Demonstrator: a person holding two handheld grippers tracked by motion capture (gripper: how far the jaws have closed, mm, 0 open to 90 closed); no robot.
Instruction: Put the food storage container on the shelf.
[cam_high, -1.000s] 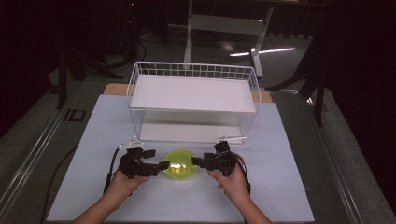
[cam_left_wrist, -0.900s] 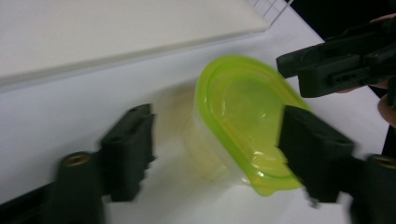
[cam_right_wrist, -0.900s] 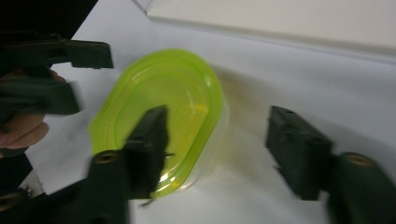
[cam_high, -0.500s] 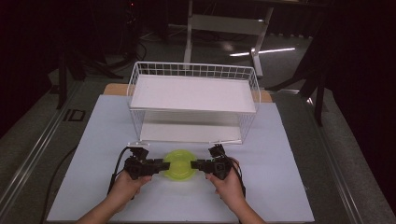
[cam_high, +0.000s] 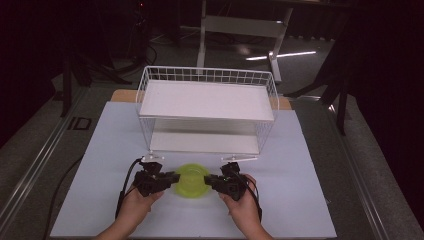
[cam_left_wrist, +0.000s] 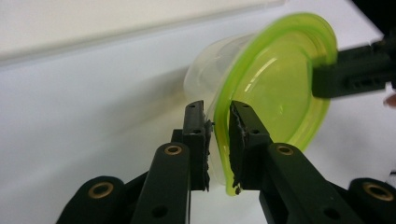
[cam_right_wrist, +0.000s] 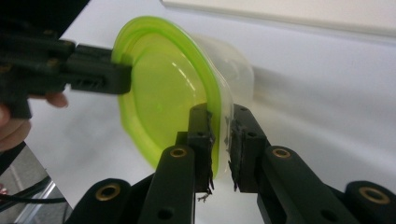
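Note:
A clear plastic container with a yellow-green lid (cam_high: 192, 181) hangs between both grippers, just above the white table sheet in front of the rack. My left gripper (cam_high: 170, 180) is shut on the lid's left rim (cam_left_wrist: 219, 140). My right gripper (cam_high: 212, 181) is shut on the opposite rim (cam_right_wrist: 219, 135). In the left gripper view the container's clear body (cam_left_wrist: 210, 77) points away from the camera and the other gripper's jaw (cam_left_wrist: 355, 74) clamps the far rim. A hand holds each gripper from the near edge.
A white wire rack with two shelves (cam_high: 207, 107) stands behind the container in the middle of the table. The white sheet (cam_high: 305, 200) covers the table around it. Dark floor and stand legs (cam_high: 272, 55) lie beyond the table.
Both grippers and the container have shifted slightly toward the rack, and the lid now looks flatter and turned more upward than a second ago.

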